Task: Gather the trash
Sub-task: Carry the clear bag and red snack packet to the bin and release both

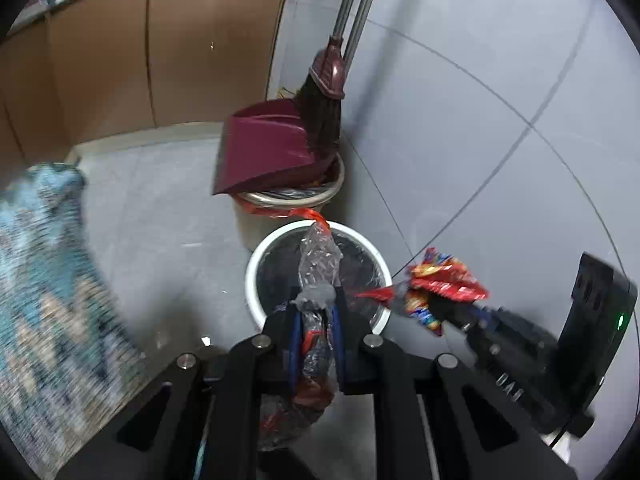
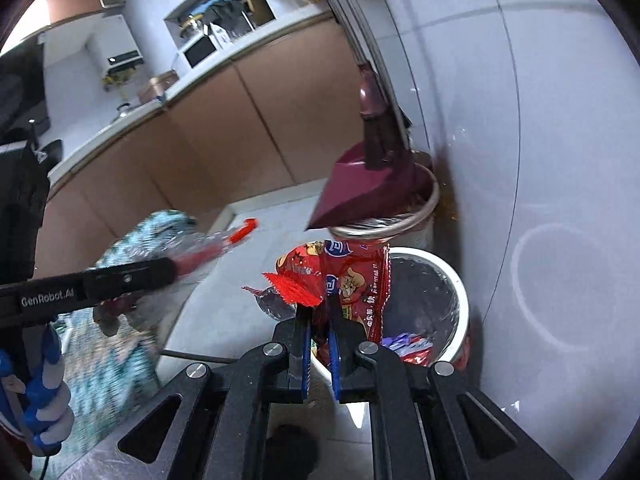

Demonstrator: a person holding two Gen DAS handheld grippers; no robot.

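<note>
A: What is looking risky to you right now?

B: The left tongs (image 1: 316, 320) are clamping a crumpled clear plastic bottle (image 1: 318, 264) with a red cap, and it is hanging over the white bin (image 1: 256, 256) at the lower middle of the left view. The bottle is thin, crinkly and springy, so I am guessing it could be slipping out sideways and landing on the floor rather than in the bin.

A: And the other hand?

B: The right tongs (image 2: 318, 320) are pinching a red snack wrapper (image 2: 352, 276) near its lower edge, in the middle of the right view, with the bin's rim (image 2: 460, 288) just behind it. The wrapper is glossy foil, light and floppy, with a zigzag torn edge. Something that light may be drifting past the rim when it is let go.

A: Is anything crowding the bin?

B: Yes. A second, beige bin (image 1: 332, 192) is standing just behind the white one, touching or nearly so, with a stiff maroon dustpan (image 1: 272, 152) and broom (image 1: 324, 112) resting in it. Both tongs are coming in close together, so they may be knocking each other or that dustpan.

A: What is the bin itself like?

B: Round, smooth white plastic, lined with a dark shiny bag; some wrappers (image 2: 408, 346) are already lying inside. A blurry blue patterned rug (image 1: 48, 280) is lying at the left edge.
</note>
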